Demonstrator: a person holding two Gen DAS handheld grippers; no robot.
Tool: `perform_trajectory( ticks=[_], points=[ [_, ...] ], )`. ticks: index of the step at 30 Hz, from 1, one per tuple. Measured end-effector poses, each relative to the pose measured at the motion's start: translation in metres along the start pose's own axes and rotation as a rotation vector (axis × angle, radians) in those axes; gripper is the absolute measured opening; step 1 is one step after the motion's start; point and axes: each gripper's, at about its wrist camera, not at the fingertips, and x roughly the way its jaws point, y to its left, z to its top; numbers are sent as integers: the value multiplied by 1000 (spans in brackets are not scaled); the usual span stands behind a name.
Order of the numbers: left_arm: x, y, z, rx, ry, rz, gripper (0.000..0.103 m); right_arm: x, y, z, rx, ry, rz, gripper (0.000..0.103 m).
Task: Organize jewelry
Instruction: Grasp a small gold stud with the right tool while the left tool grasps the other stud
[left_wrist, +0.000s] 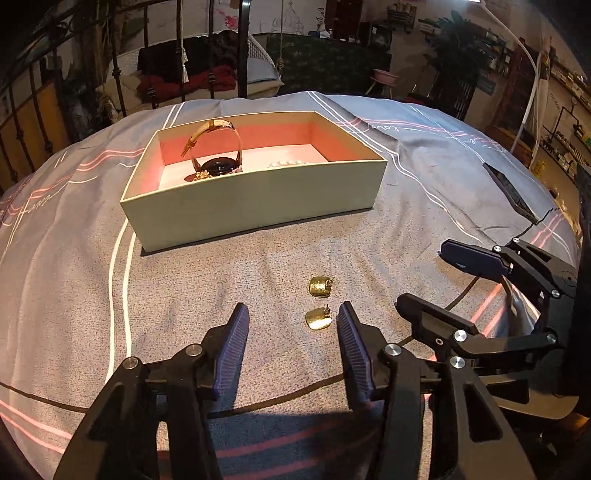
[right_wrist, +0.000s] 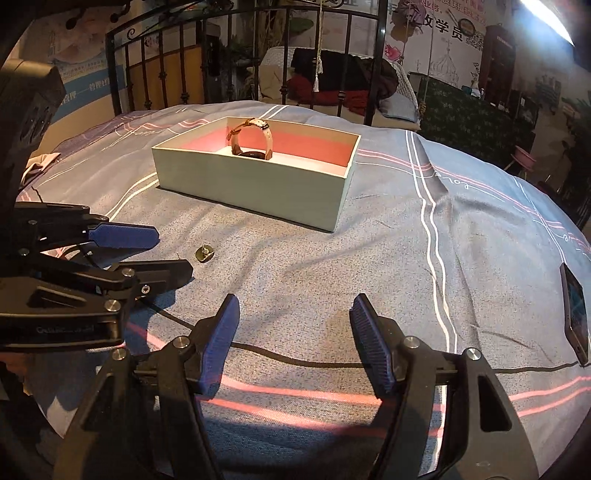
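**Earrings lie ahead of the parted left fingers**

In the left wrist view, the left gripper (left_wrist: 291, 317) is released and empty; the near gold earring (left_wrist: 318, 319) lies just inside its right fingertip, the second earring (left_wrist: 320, 287) beyond. The right gripper (right_wrist: 293, 308) gapes empty, lower centre. The box (left_wrist: 258, 199) sits above.

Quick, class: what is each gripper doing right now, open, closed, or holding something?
Left gripper: open, holding nothing.
Right gripper: open, holding nothing.
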Motion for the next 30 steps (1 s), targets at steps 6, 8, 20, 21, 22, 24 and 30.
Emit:
perform_trajectory(
  ticks=[6, 8, 20, 21, 22, 24, 30],
  points=[
    [0, 2, -4, 37, -29, -14, 18, 3, 2, 2, -3, 5, 6, 64],
    [0, 4, -6, 39, -36, -20, 14, 4, 3, 3, -4, 7, 11, 64],
    [-2, 23, -3, -7, -46, -34, 13, 27, 26, 27, -99, 69, 141, 51],
    [-2, 26, -3, -20, -45, -39, 13, 30, 30, 31, -114, 75, 144, 50],
    [-2, 29, -3, -33, -44, -41, 13, 33, 32, 34, -126, 79, 153, 45],
    [-2, 32, -2, -48, -42, -45, 13, 37, 36, 38, -134, 84, 177, 34],
    [-2, 30, -3, -46, -43, -33, 13, 32, 41, 34, -147, 53, 181, 11]
  ],
)
